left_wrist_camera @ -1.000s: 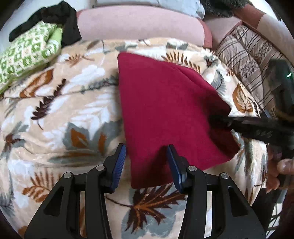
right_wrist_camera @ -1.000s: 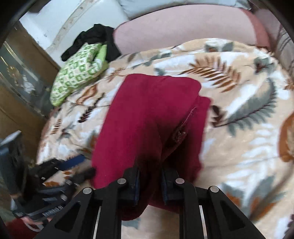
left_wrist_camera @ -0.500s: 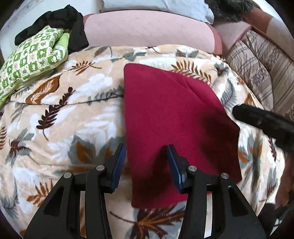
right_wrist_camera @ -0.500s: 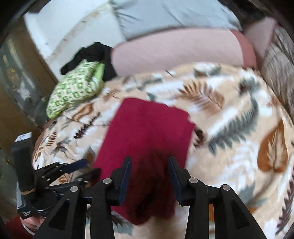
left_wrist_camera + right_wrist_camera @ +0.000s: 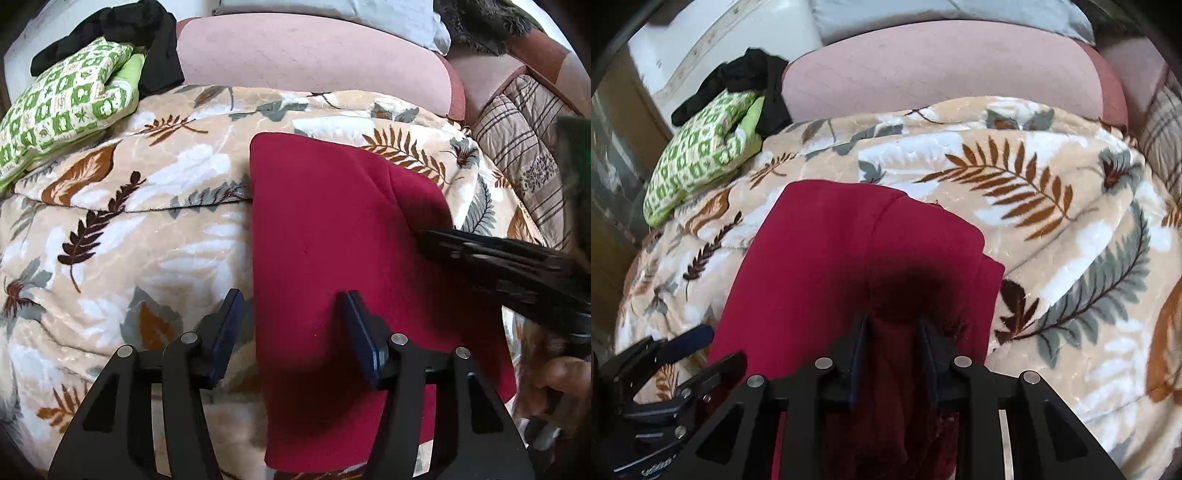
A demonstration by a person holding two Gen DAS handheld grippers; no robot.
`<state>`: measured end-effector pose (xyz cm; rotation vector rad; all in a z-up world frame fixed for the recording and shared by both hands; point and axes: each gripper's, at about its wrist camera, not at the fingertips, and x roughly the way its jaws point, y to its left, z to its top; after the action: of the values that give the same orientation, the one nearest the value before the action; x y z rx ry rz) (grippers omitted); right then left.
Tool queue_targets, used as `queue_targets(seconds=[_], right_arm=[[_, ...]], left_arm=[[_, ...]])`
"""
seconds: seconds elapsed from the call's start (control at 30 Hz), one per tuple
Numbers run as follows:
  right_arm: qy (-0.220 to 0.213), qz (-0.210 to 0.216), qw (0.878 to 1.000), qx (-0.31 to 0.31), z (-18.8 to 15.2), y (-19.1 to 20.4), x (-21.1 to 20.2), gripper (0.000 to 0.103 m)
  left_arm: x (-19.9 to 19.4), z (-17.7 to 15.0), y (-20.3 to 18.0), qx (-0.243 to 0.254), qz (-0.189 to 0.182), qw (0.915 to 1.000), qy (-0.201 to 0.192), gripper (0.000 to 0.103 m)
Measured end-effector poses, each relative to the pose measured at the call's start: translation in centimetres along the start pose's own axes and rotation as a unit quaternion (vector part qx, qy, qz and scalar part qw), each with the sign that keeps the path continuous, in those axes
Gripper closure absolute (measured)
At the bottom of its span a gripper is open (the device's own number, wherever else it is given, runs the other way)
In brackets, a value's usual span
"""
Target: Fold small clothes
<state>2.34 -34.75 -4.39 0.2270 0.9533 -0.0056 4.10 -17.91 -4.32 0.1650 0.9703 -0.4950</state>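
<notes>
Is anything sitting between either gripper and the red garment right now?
Nothing visible does. The left gripper is opening astride the near left edge of the red garment, pads not pressing it. The right gripper is closing with a bunch of red cloth between its jaws. Only the leaf-print blanket lies underneath.

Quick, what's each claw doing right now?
Left claw: opening, pads clear of the red cloth.
Right claw: closing, red cloth between its pads.

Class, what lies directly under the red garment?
The leaf-print blanket shows all around the red garment, so it lies beneath. Whatever is under the garment's middle is covered.
</notes>
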Motion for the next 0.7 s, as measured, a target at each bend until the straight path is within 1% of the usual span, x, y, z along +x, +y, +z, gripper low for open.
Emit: queue_targets(seconds=[0.07, 0.1, 0.13, 0.2, 0.23, 0.3, 0.33, 0.37, 0.4, 0.5, 0.6, 0.67, 0.7], right_arm=[[-0.001, 0.008, 1.0, 0.009, -0.4, 0.1, -1.7, 0.077], [-0.007, 0.021, 1.0, 0.006, -1.0, 0.3, -2.9, 0.077], [-0.01, 0.024, 1.0, -0.001, -1.4, 0.6, -3.5, 0.077], [-0.009, 0.004, 1.0, -0.015, -2.4, 1.1, -4.2, 0.077], [-0.005, -0.004, 1.0, -0.011, -3.1, 0.9, -4.1, 0.077], [0.006, -0.002, 1.0, 0.002, -4.1, 0.4, -3.1, 0.077], [0.015, -0.015, 1.0, 0.007, -4.6, 0.0, -2.1, 0.076], [0.02, -0.023, 0.999, 0.008, -4.9, -0.2, -1.6, 0.073], [0.022, -0.025, 0.999, 0.012, -5.2, -0.4, -1.2, 0.065], [0.017, -0.012, 0.999, 0.032, -5.1, -0.8, -2.1, 0.064], [0.005, -0.012, 0.999, 0.034, -4.7, -0.4, -3.7, 0.064], [-0.011, -0.009, 1.0, 0.027, -4.4, 0.3, -5.3, 0.064], [-0.025, -0.005, 0.999, 0.023, -4.2, 0.8, -6.3, 0.064]], left_arm=[[-0.1, -0.1, 0.1, 0.001, 0.001, 1.0, -0.002, 0.047], [-0.1, -0.2, 0.1, 0.001, 0.001, 1.0, -0.002, 0.047], [-0.1, -0.2, 0.1, -0.001, 0.0, 1.0, -0.002, 0.047], [-0.2, -0.4, 0.1, -0.005, -0.002, 1.0, -0.001, 0.047], [-0.2, -0.4, 0.1, -0.007, -0.002, 1.0, -0.001, 0.047], [-0.2, -0.5, 0.1, -0.009, -0.003, 1.0, 0.001, 0.047], [-0.1, -0.5, 0.0, -0.009, -0.003, 0.9999, 0.003, 0.047], [-0.1, -0.6, -0.1, -0.007, 0.0, 1.0, 0.003, 0.047], [-0.3, -0.6, -0.3, -0.003, 0.003, 1.0, 0.002, 0.047], [-0.6, -0.6, -0.5, 0.011, 0.002, 0.9999, 0.002, 0.047], [-0.9, -0.4, -0.2, 0.007, -0.003, 0.9999, 0.008, 0.047], [-1.1, -0.3, 0.0, 0.007, -0.002, 1.0, 0.004, 0.047], [-1.2, -0.4, 0.0, 0.008, 0.001, 1.0, 0.001, 0.047]])
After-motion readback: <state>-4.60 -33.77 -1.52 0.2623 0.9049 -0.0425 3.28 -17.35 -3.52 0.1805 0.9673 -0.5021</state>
